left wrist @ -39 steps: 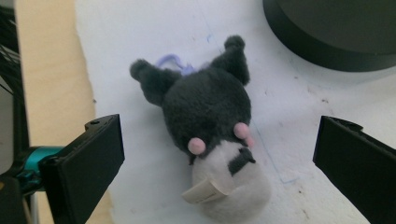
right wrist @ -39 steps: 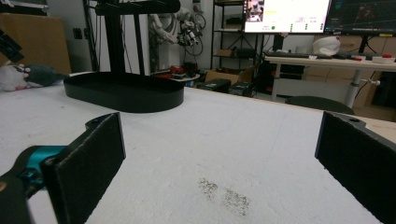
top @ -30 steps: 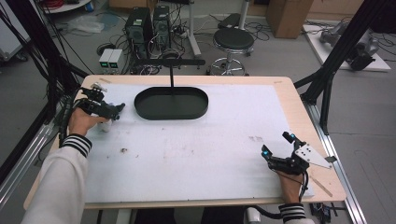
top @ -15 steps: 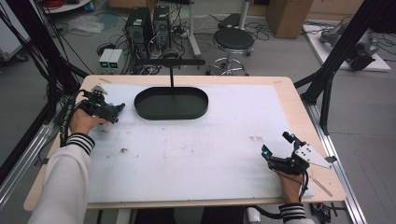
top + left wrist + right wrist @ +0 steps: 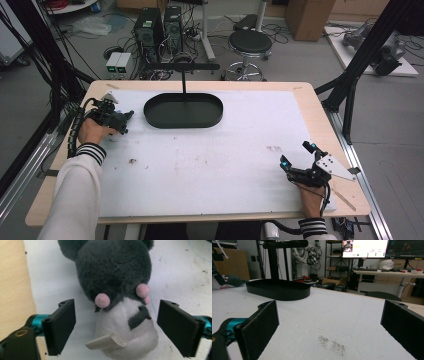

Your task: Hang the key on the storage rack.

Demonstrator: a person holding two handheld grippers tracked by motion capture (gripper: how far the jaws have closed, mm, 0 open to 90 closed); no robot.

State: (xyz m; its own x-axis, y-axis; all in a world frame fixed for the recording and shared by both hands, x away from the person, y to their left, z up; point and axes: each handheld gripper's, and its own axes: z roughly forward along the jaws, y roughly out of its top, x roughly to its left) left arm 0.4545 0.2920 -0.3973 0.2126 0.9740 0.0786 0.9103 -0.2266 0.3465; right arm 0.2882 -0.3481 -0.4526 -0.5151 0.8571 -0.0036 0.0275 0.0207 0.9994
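**Left gripper poised over plush toy, right gripper idle**

At the far left of the white table [image 5: 210, 165], the left gripper [image 5: 116, 320] hangs over a grey-and-white plush toy [image 5: 117, 290], jaws spread either side without touching it. The black oval tray [image 5: 183, 110] sits just right of it. The right gripper [image 5: 297, 161] rests near the right edge, jaws wide apart
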